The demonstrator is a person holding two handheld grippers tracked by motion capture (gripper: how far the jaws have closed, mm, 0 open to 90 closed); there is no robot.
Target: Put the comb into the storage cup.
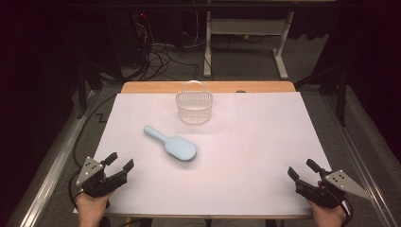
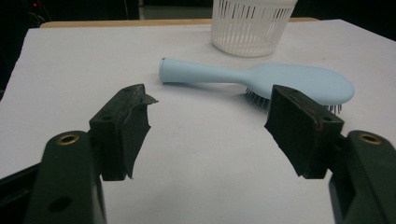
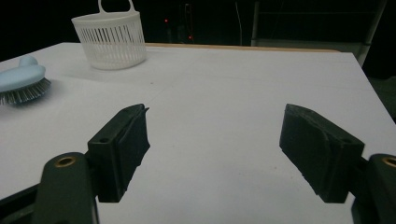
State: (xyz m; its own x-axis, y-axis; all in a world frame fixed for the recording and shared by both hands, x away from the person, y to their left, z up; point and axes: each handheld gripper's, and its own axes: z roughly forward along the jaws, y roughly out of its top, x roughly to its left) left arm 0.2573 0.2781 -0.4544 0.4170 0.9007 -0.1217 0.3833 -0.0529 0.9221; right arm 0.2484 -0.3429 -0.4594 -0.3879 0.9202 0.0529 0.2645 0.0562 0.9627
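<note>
**Grippers wide and idle, hairbrush waiting mid-table**

Left gripper [image 1: 119,166] sits at the near left corner of the table [image 1: 265,156], jaws spread wide with nothing between them. Through the left gripper view its pads frame the hairbrush [image 2: 261,80], which lies ahead of them and apart from them, handle end pointing left in that view and the broad head to the right.

Seen from the high view, the pale blue hairbrush [image 1: 171,144] lies near the middle of the white surface, bristles down, handle angled toward the far left. Just beyond it, near the far edge, stands a white slatted basket [image 1: 194,108] with an arched handle, upright and apparently empty.

By its look the brush is light, rigid plastic with a smooth, probably slick back. The slim handle seems the best place to grip: it fits between the pads, while the wide rounded head could slide out. The bristles hold the head up a little, so the handle may clear the table enough for a jaw to get under.

Open room is generous on all sides of the brush; only the basket is close, on its far side. The right half of the table is bare.

Right gripper [image 1: 300,169] rests at the near right corner, jaws likewise wide and holding nothing, well apart from the brush.
</note>
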